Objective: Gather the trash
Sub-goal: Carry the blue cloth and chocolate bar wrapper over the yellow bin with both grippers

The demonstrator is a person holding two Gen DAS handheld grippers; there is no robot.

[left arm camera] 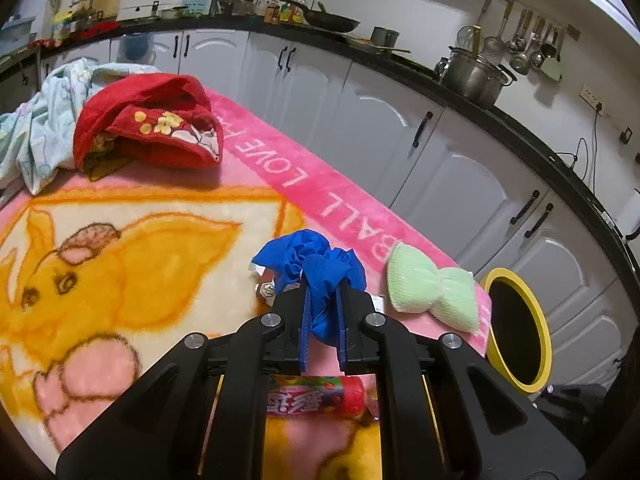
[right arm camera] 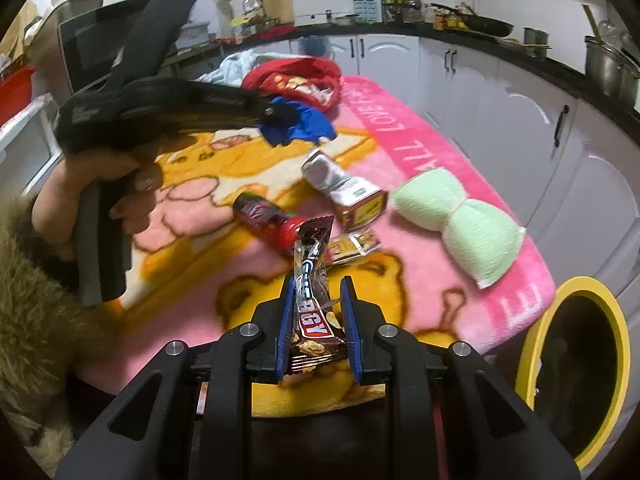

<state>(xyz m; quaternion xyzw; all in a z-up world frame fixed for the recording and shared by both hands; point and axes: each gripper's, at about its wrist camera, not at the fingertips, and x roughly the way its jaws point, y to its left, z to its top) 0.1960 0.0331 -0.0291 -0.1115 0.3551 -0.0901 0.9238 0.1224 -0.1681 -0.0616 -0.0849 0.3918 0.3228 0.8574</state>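
My left gripper (left arm camera: 322,294) is shut on a crumpled blue bag (left arm camera: 316,264) and holds it above the pink and yellow blanket (left arm camera: 140,248). A red candy tube (left arm camera: 316,396) lies under its jaws. In the right wrist view my right gripper (right arm camera: 318,292) is shut on a brown snack bar wrapper (right arm camera: 312,312) that stands upright between the fingers. Beyond it lie the red candy tube (right arm camera: 268,216), a small flat wrapper (right arm camera: 352,246) and a crushed silver carton (right arm camera: 340,184). The left gripper (right arm camera: 280,114), with the blue bag (right arm camera: 310,126), hangs further back, held by a hand (right arm camera: 80,192).
A yellow-rimmed bin (left arm camera: 505,275) (right arm camera: 580,284) stands off the blanket's right end. A green bow-shaped sponge (left arm camera: 432,292) (right arm camera: 460,224) lies near that end. A red cloth (left arm camera: 148,124) and a pale blue cloth (left arm camera: 40,120) are heaped at the far end. Kitchen cabinets (left arm camera: 460,168) run behind.
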